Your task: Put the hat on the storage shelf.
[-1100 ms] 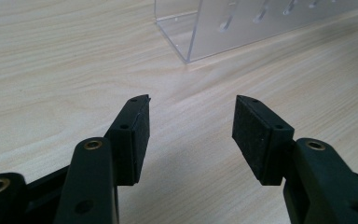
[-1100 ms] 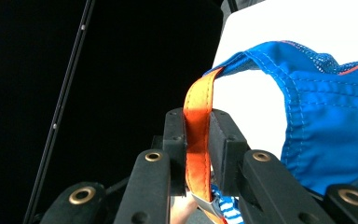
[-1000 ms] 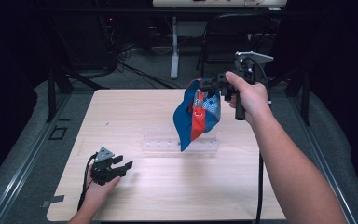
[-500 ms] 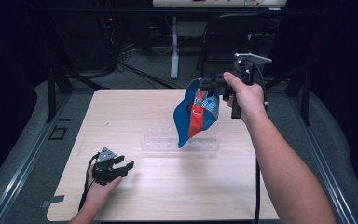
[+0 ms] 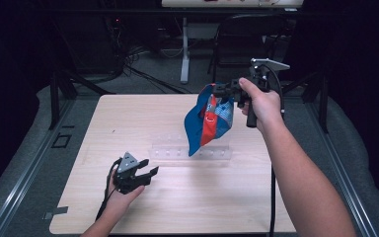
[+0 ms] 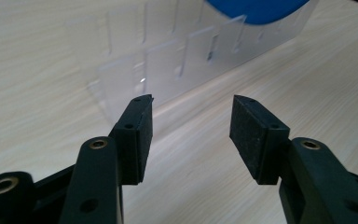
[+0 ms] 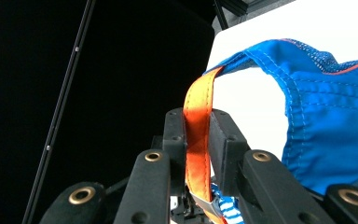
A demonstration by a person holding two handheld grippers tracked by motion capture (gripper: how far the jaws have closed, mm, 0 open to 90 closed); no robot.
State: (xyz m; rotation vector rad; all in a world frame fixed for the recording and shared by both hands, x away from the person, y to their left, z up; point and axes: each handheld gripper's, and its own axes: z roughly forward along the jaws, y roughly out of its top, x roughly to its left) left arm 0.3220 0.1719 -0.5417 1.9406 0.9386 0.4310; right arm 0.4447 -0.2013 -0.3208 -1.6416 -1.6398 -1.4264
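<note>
Right claw (image 7: 198, 140) first: its jaws are clamped tight on an orange strap (image 7: 196, 126), the loop of a blue pouch (image 5: 208, 118) with an orange stripe and some mesh or patterned panels. Held by that strap alone, the pouch hangs free in the air above the far right part of the table (image 5: 128, 118), its lower tip dangling just over a clear acrylic rack (image 5: 190, 153) that stands near the table's middle. Gripping the strap rather than the body seems a sensible choice: the fabric drapes under its own weight, stays uncrumpled, and leaves the body open for the other hand to reach.

Left claw (image 5: 145, 174) sits low over the near left part of the table, in the person's left hand (image 5: 121, 195), with its pads wide apart and nothing between them, though the jaws have just been closing a little. In the left gripper view it points toward the clear rack (image 6: 191, 56), with the blue pouch's underside (image 6: 256, 7) showing above the slots. Its aim suggests it is getting ready either to steady the rack or to take the pouch's lower end, while the right claw keeps the pouch suspended.
</note>
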